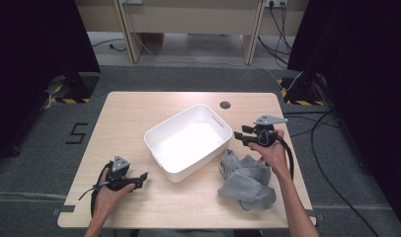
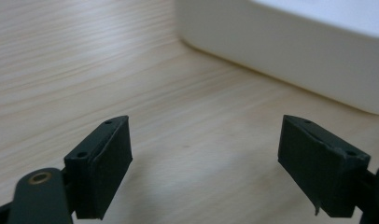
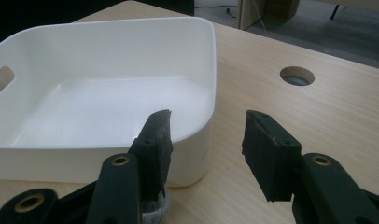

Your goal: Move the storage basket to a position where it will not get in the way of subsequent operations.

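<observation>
A white plastic bin [image 1: 179, 173] with handle slots sits empty at the middle of the wooden table [image 1: 129, 118]. A crumpled grey cloth [image 1: 248, 182] lies to its right, near the front edge. My left gripper [image 1: 141, 178] hovers at the front left and points toward the bin. Its jaws stand wide open over bare wood [image 2: 206, 140], with the bin's wall [image 2: 295, 46] just ahead. My right gripper [image 1: 238, 136] is held above the cloth's far end, at the bin's right corner. It is open [image 3: 206, 135] with nothing between the jaws, facing the bin [image 3: 108, 21].
A round cable hole [image 1: 225, 104] [image 3: 297, 75] sits in the table behind the bin. Bare wood stretches to the left of the bin and along the back edge. Cables and stand bases lie on the floor beyond the table.
</observation>
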Demonstrator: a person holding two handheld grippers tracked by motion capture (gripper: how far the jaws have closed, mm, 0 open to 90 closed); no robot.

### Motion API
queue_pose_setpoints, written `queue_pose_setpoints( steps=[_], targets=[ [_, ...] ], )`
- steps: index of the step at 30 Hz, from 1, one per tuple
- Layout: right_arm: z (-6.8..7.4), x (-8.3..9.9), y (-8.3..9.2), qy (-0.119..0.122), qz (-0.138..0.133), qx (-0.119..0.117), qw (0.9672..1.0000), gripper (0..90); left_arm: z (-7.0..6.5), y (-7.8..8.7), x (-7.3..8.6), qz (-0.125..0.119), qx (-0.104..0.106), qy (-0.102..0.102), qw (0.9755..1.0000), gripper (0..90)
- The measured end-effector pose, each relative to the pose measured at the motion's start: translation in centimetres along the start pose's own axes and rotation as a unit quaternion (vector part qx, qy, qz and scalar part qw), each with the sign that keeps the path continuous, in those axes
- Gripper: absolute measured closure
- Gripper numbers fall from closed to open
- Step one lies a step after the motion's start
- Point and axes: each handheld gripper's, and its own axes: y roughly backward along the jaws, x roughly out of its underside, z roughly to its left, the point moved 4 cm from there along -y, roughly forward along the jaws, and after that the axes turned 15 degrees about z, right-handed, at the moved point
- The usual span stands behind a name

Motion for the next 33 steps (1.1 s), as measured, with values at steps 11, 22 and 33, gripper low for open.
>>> queue_pose_setpoints(
  steps=[11, 22, 33],
  targets=[
    [0.3, -1.3, -1.7, 0.007, 0.022, 0.002, 0.9997, 55.9, -5.6, 0.3, -1.3, -0.021, 0.05, -0.046, 0.9975, 15.5],
    [0.8, -2.0, -3.5, 0.035, 0.059, 0.014, 0.9975, 61.2, -7.4, -0.3, -2.6, -0.034, 0.046, -0.051, 0.9971, 14.1],
    [0.4, -1.7, -3.8, 0.025, 0.059, 0.007, 0.9979, 62.0, -6.0, -1.4, -5.1, -0.046, 0.029, -0.028, 0.9981, 19.8]
  ],
)
